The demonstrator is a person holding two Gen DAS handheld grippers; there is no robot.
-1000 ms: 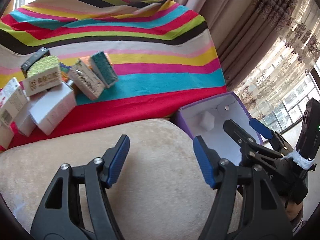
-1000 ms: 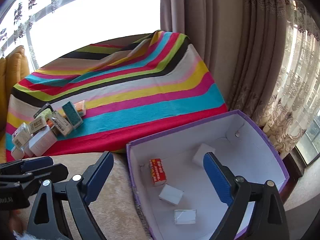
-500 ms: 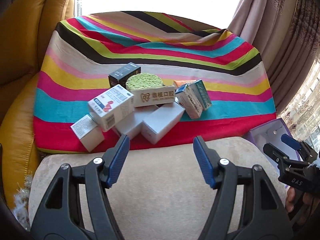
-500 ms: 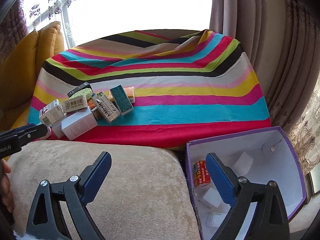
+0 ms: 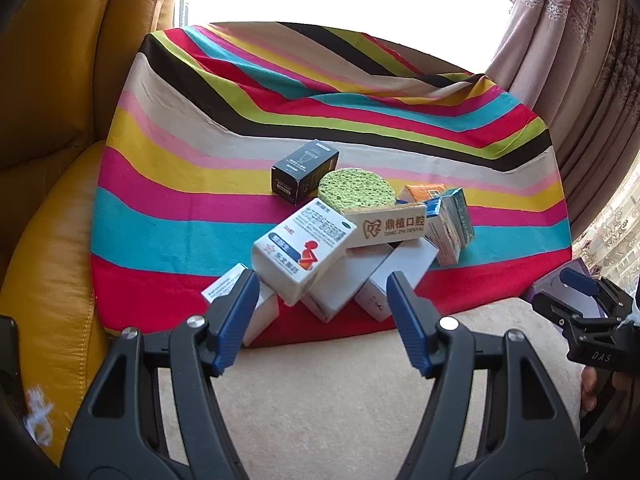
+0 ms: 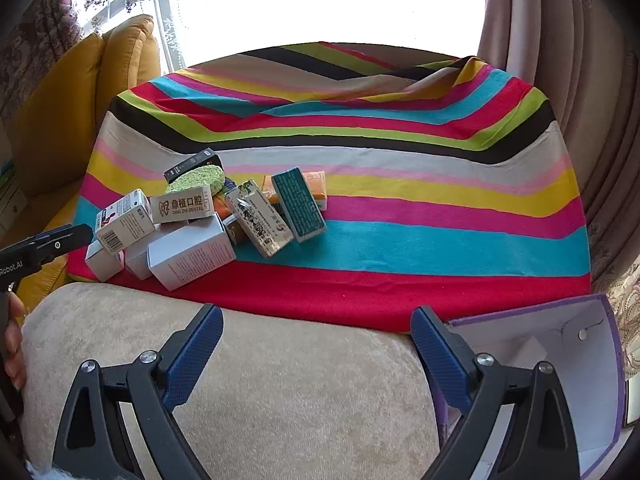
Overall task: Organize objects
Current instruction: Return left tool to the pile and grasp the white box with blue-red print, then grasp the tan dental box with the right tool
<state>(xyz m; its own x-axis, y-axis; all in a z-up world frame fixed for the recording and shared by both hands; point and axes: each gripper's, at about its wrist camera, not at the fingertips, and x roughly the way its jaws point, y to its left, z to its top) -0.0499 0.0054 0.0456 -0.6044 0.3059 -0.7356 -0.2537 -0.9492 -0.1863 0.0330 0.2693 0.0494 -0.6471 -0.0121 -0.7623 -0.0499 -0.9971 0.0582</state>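
Only right-wrist view: purple box [image 6: 576, 312] interior

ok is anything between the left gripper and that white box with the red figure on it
Nothing visible does. The left gripper is open, and the white box with the red figure lies just beyond its fingertips, on top of the pile.

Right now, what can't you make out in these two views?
- Purple box contents: right view, cut by the frame edge and blocked by the right gripper.
- Small white box: left view, partly behind the left gripper fingertip.
- Orange box: both views, mostly behind the teal box.
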